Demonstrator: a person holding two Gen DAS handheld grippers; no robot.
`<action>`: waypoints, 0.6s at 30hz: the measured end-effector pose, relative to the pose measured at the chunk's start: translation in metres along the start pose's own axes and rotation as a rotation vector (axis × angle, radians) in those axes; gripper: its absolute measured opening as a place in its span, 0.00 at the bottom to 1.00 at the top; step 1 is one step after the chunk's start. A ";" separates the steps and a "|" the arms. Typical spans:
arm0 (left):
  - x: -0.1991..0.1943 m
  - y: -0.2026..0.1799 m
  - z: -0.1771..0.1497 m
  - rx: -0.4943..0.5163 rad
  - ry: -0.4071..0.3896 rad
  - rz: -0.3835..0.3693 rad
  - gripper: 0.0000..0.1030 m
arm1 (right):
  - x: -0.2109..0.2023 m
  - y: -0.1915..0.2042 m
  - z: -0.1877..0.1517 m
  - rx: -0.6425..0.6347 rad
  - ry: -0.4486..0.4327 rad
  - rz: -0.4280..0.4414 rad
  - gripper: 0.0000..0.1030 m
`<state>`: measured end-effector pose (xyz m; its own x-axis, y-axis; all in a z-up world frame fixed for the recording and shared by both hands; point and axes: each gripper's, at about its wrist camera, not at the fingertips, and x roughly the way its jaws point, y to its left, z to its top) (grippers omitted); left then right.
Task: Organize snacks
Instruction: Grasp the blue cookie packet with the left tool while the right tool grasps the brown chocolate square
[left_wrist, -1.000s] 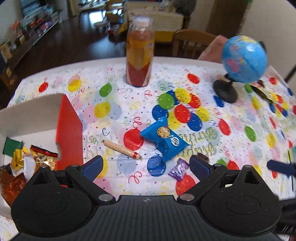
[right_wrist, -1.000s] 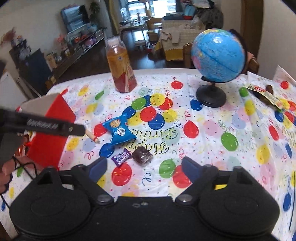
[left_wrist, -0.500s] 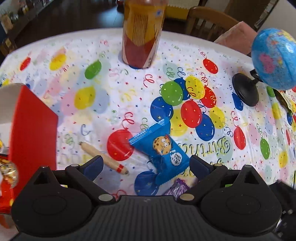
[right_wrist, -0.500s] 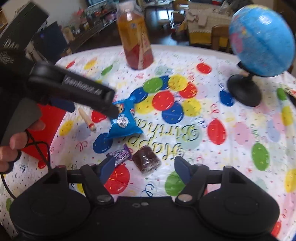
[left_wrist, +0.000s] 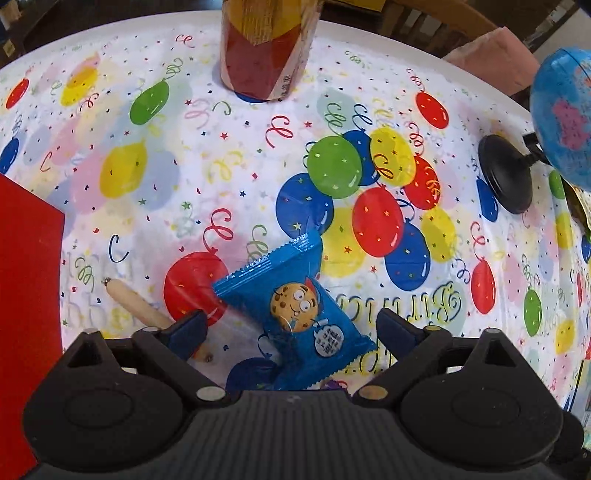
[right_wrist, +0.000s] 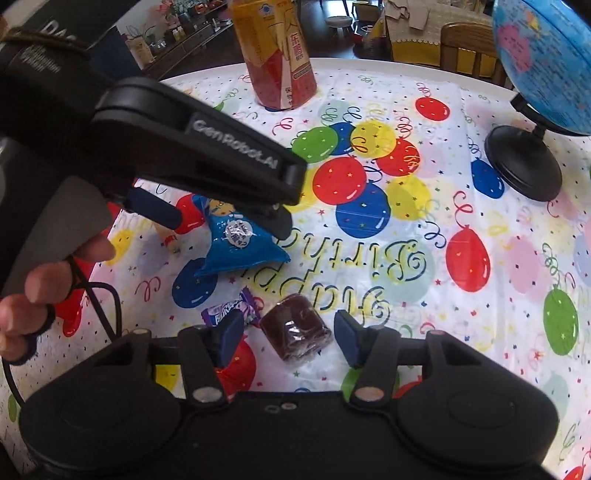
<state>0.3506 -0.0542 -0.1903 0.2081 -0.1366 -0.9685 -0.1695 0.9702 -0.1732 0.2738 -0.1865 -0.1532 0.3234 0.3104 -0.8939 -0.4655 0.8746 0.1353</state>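
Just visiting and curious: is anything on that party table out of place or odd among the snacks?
Nothing spilled or damaged. The odd ones out are a small globe and a tall drink bottle standing upright among loose sweets, and the blue cookie packet lying askew.

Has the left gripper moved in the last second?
Yes. The left gripper has come forward toward the bottle, and its open fingers now straddle the blue cookie packet.
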 end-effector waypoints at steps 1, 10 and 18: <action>0.002 0.001 0.001 -0.009 0.009 -0.004 0.85 | 0.001 0.001 0.000 -0.006 0.000 -0.004 0.47; 0.002 0.003 0.001 -0.017 0.011 -0.018 0.49 | 0.002 0.006 -0.002 0.002 0.005 -0.005 0.39; -0.015 0.013 -0.012 -0.016 -0.031 -0.033 0.37 | -0.015 0.004 -0.014 0.055 -0.019 -0.019 0.39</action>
<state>0.3340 -0.0420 -0.1801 0.2438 -0.1618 -0.9562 -0.1777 0.9618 -0.2081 0.2557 -0.1923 -0.1449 0.3476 0.2997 -0.8884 -0.4135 0.8994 0.1416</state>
